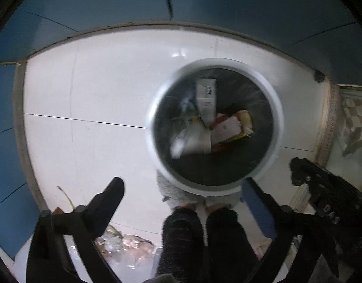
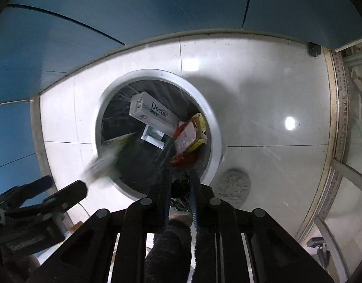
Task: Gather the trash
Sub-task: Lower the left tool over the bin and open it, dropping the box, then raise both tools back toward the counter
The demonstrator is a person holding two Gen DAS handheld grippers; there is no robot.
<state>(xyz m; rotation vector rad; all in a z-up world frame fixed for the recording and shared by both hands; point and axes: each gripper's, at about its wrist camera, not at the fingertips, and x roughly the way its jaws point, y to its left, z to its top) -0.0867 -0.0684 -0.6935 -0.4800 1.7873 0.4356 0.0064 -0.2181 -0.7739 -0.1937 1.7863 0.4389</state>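
Left wrist: round steel-rimmed bin (image 1: pixel 274 108) w/ cardboard boxes; left gripper (image 1: pixel 181 188) jaws spread, right gripper (image 2: pixel 179 176) jaws near-closed, contents unclear.

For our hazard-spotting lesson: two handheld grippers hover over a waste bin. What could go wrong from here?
1. The blurred pale scrap near the open left gripper overlaps the bin rim in the right wrist view; it may land on the floor.
2. The dark wrapper in the right gripper hangs over the near rim and could drop outside.
3. Crumpled plastic by the person's feet could be trodden on.
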